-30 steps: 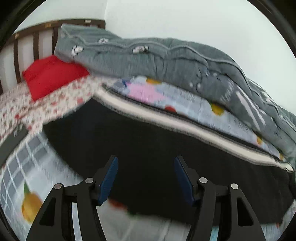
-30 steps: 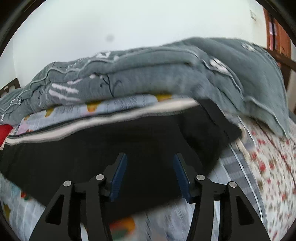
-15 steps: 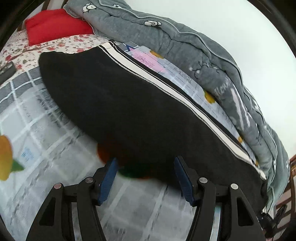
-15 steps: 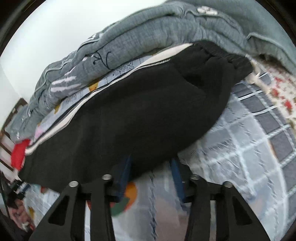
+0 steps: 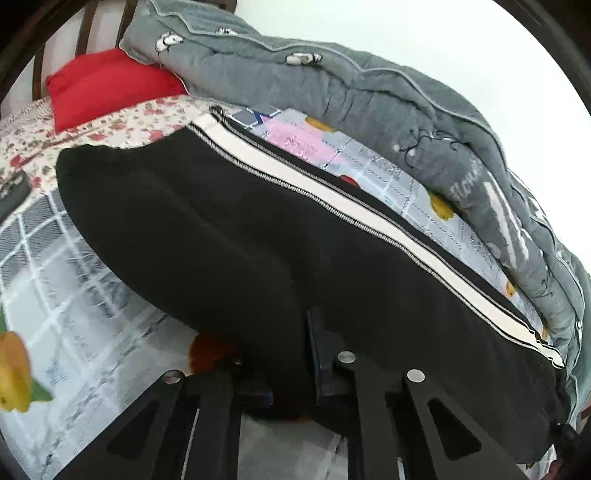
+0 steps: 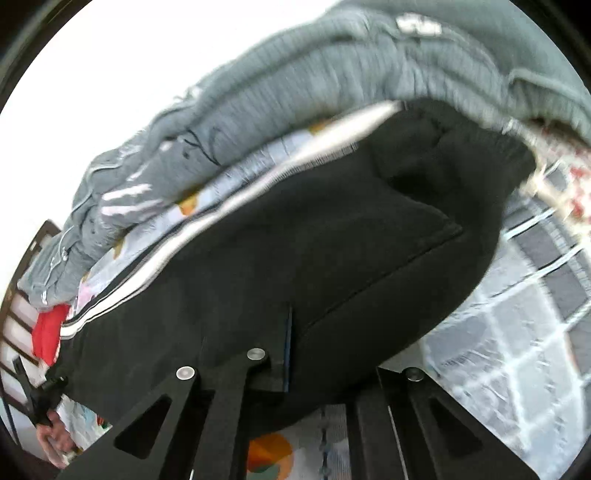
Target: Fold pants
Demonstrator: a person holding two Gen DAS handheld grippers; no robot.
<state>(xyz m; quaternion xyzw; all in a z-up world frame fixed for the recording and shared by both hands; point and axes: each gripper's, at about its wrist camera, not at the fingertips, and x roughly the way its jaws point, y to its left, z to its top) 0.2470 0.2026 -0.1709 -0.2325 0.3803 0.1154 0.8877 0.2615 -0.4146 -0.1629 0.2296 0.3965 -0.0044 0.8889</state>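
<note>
Black pants with a white side stripe lie lengthwise on the bed sheet. My left gripper is tilted at the pants' near edge, its jaws closed on a pinch of black cloth; one finger shows on top and the other is under the fabric. In the right wrist view the pants fill the middle, waistband end at the right. My right gripper is closed on the near edge too, one blue-padded finger on top of the cloth.
A grey quilt is heaped along the far side against the white wall. A red pillow lies by the wooden headboard. A grey checked, fruit-print sheet covers the near part. A dark flat object lies at the left.
Both grippers moved down onto the near edge of the pants and closed; a second ago both were open above the cloth. Both views have tilted.
</note>
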